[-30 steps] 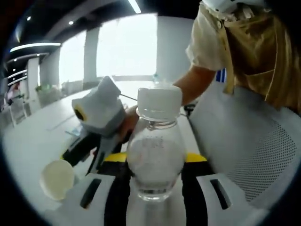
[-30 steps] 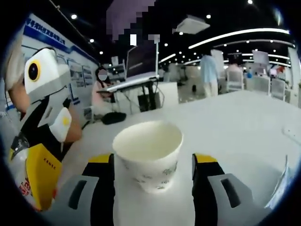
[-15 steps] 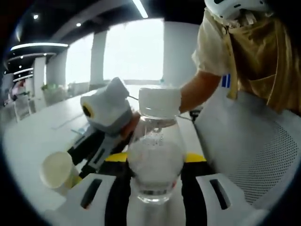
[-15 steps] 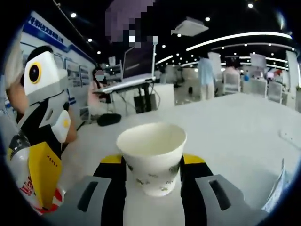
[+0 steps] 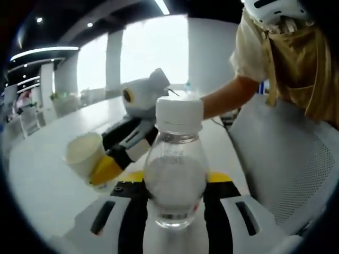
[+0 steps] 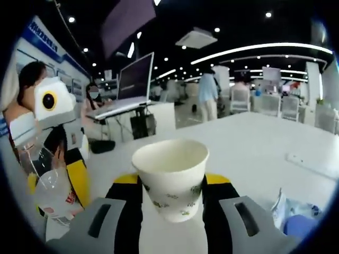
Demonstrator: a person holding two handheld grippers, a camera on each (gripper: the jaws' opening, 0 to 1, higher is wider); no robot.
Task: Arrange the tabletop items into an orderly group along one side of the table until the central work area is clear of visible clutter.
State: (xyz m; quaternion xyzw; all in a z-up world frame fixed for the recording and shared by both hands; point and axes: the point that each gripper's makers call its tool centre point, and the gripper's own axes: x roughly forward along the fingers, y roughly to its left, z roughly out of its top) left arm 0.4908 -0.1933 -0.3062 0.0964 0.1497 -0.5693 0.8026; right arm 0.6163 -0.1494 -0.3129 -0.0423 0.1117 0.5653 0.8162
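Gripping a bottle (image 5: 175, 180) and paper cup (image 6: 170, 177), both grippers over white table (image 6: 254, 148) in bright hall

Blown-out window (image 5: 153, 53) glare, bright ceiling strips (image 6: 254, 47) (edges bulge, blurred).

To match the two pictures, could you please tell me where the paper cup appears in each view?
Left gripper view: the paper cup is at left of centre, held in the right claw, which reaches in beside the clear bottle.
Right gripper view: it sits at centre bottom, between that view's own jaws.
Shared landmark: the clear bottle, at far left in the right gripper view.
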